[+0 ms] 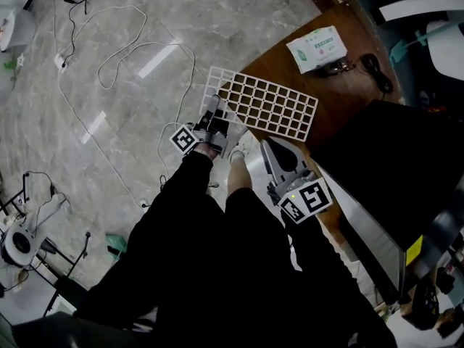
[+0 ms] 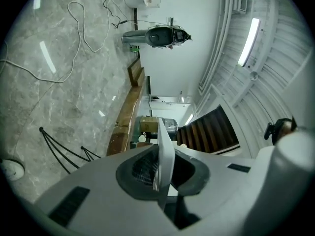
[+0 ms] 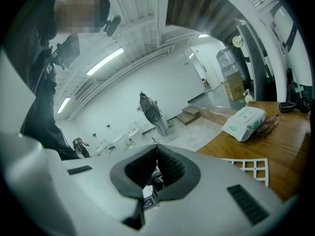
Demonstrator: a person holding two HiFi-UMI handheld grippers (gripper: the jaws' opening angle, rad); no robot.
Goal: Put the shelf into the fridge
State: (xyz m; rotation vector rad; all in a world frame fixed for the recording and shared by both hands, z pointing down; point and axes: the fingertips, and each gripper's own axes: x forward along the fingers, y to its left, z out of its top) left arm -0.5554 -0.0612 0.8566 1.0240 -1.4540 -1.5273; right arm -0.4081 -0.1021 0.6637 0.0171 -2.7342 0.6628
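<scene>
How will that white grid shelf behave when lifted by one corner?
Probably stiff: the shelf lies flat, a rigid-looking grid. Likely light, being mostly open cells. Gripped at one edge by the left gripper, it may swing down.

The head camera looks steeply down past the person's black-clothed legs (image 1: 217,267) onto the grey marble floor (image 1: 109,42), the brown wooden table (image 1: 348,56) and the white wire-grid shelf (image 1: 264,106). The camera on the left gripper (image 2: 162,150) sits close behind its jaws, rolled sideways, facing along that same floor toward a distant white wall (image 2: 187,68). The camera on the right gripper (image 3: 156,149) faces across the table, sharing the shelf's corner and the white wipes packet (image 3: 244,123) with the head view.
</scene>
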